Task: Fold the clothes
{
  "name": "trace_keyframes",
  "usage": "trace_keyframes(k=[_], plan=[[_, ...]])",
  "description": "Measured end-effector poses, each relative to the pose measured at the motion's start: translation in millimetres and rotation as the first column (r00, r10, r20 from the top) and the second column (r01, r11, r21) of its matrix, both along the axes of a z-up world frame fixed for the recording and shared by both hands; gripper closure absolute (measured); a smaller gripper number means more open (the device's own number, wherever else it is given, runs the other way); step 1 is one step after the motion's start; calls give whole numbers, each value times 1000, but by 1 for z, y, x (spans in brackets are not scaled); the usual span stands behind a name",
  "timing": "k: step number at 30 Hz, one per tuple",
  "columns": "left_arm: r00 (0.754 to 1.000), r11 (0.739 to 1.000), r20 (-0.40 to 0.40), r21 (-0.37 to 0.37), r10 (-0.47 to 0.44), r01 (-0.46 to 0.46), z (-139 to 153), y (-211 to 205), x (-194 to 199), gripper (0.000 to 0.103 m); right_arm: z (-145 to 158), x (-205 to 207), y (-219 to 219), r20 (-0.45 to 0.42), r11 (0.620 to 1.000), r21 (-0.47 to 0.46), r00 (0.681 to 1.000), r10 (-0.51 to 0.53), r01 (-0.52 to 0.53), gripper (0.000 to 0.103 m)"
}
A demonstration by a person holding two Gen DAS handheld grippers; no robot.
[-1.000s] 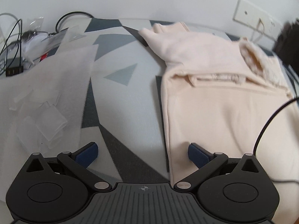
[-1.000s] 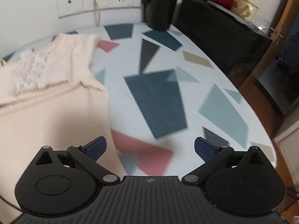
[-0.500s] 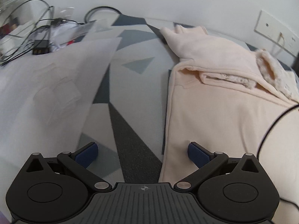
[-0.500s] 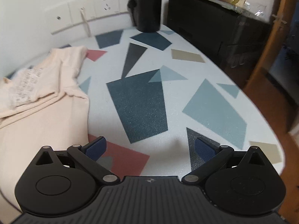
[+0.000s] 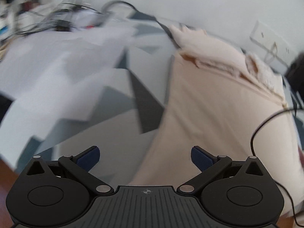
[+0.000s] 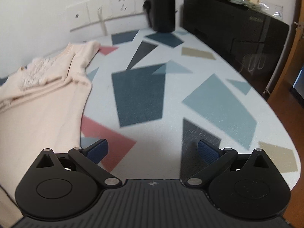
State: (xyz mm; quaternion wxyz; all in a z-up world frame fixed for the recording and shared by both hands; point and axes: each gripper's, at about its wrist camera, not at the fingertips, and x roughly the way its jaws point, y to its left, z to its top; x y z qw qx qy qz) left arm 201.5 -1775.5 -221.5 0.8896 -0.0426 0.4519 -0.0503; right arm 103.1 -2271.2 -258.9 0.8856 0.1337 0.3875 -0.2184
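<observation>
A cream, partly folded garment (image 5: 218,102) with a fuzzy lace collar lies flat on the patterned table (image 5: 117,72). My left gripper (image 5: 145,154) is open and empty, above the garment's near left edge; the view is blurred. In the right wrist view the garment (image 6: 43,102) lies at the left, a sleeve folded over it. My right gripper (image 6: 153,151) is open and empty over bare table (image 6: 140,95), to the right of the garment's edge.
Tangled cables and white sheets (image 5: 62,43) lie at the far left. A black cable (image 5: 266,125) crosses the garment. A black cylinder (image 6: 161,5) and a black cabinet (image 6: 237,30) stand at the back right. Wall sockets (image 6: 106,13) lie behind. The table edge (image 6: 281,133) curves at right.
Both grippers have pulled back toward the near edge of the table, still open. More of the table and its near edge shows in both views. The garment has not moved.
</observation>
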Motion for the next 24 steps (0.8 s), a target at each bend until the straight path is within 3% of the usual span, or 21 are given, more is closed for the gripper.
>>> trace_keyframes(k=[4,7,10,16,20,24], plan=[[987,991,92,-37,135,-132,21,40,-34,1,12,-16,-20,62,999,-31,997,-34,36,1],[955,973,186,-17,230,-231,35,66,-62,1,16,-35,-40,81,994,-56,993,-84,89,1],[935,963,251,32,252,-268,39,79,-85,1,14,-58,-56,64,989,-70,990,-127,132,1],[965,957,220,216,145,-193,19,71,-93,1,5,-81,-61,-7,983,-137,993,-120,118,1],[969,979,224,151,104,-140,15,61,-85,1,4,-83,-57,-1,985,-134,994,-113,112,1],[976,994,214,107,-50,28,20,24,-62,1,6,-70,-30,47,999,-36,999,15,-13,1]])
